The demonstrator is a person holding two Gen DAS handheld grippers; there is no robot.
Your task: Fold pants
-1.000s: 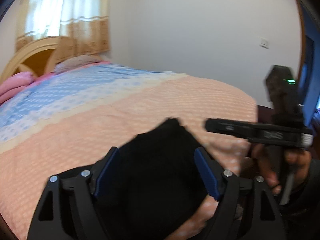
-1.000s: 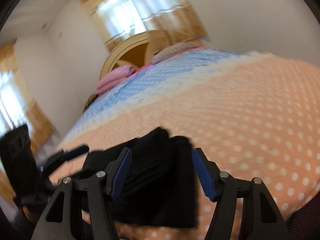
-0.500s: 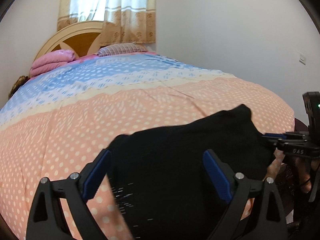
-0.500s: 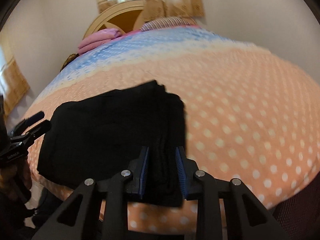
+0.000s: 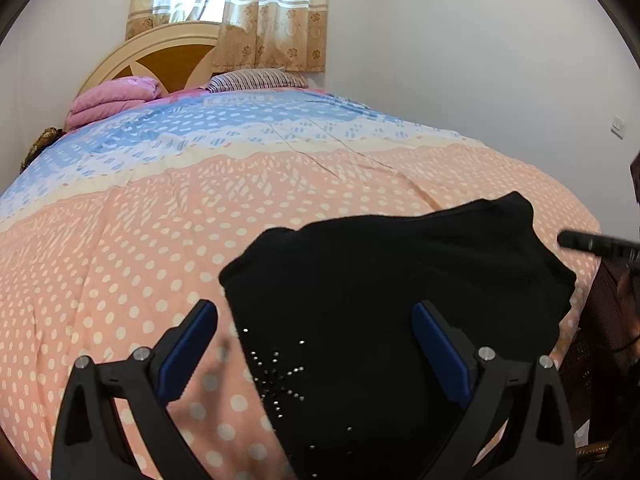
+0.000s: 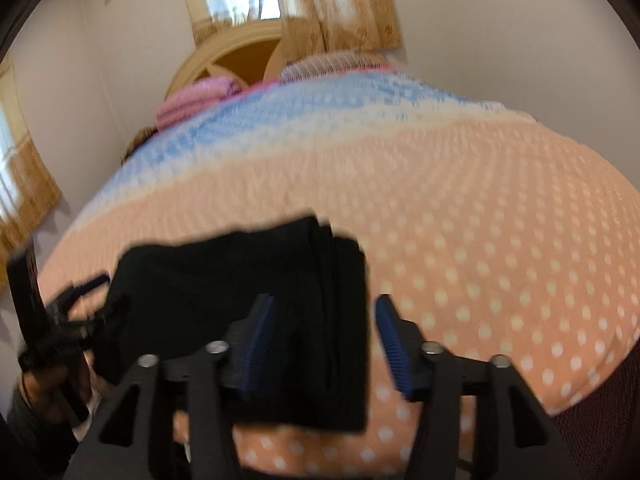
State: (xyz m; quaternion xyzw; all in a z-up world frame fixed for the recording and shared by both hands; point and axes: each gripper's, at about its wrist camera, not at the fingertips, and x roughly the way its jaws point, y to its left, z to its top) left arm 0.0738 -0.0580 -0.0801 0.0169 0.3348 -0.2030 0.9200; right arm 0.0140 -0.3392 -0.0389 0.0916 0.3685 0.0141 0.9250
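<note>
now one folded pants [image 5: 384, 292] on one bed [image 5: 160, 216] — both hand-held grippers released.

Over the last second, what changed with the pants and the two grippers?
The right gripper pinched the right edge of the black pants half a second ago and has just opened again, letting go. The left gripper has been opening wider, nothing gripped. The pants, bunched a second ago, now lie flat and folded. The bedspread and pink blanket stayed put.
</note>
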